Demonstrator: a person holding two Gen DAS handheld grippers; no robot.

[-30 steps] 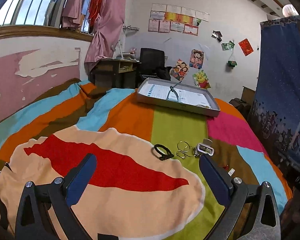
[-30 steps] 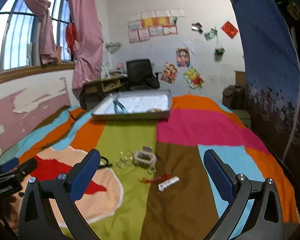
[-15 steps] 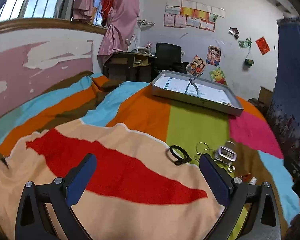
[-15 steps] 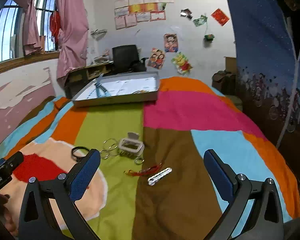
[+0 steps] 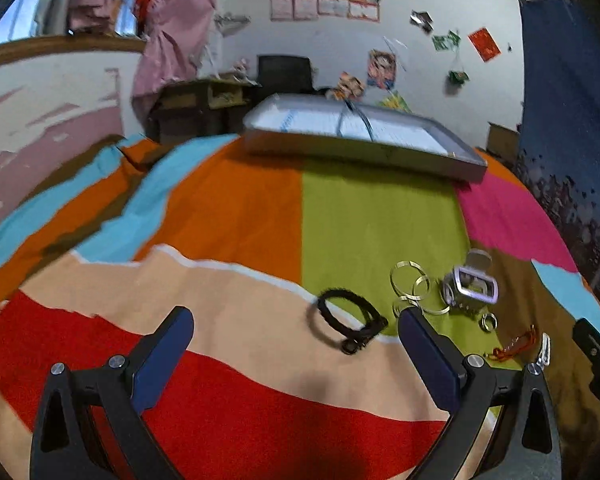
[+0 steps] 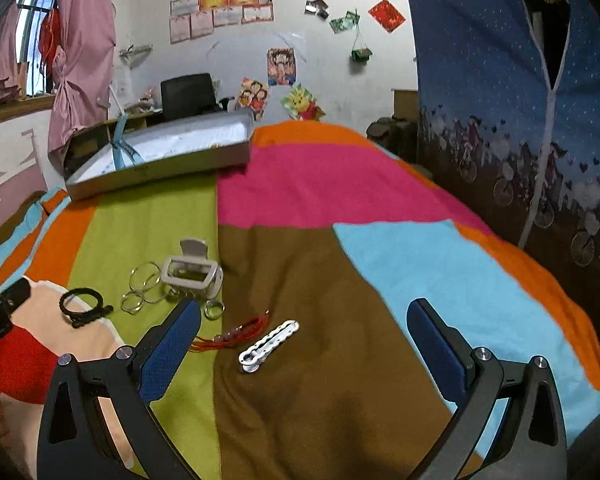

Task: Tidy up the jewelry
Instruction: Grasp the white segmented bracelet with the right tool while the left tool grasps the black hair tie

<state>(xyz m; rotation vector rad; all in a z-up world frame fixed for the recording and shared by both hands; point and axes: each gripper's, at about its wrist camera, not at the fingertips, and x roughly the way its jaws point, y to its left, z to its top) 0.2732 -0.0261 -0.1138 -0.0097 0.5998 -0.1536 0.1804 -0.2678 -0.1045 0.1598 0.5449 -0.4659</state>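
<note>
Now | both grippers wide open, empty | white hair clip [image 6: 269, 340]: light, stiff, slick | I'd pinch its long sides

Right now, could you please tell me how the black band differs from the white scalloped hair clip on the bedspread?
The black band is a dark closed loop with an open middle; the white scalloped hair clip is a pale, straight, narrow bar. The band lies on the peach patch near the left gripper, the clip on the brown patch ahead of the right gripper. Both lie flat on the striped bedspread, ungripped, outside the grey tray.
</note>
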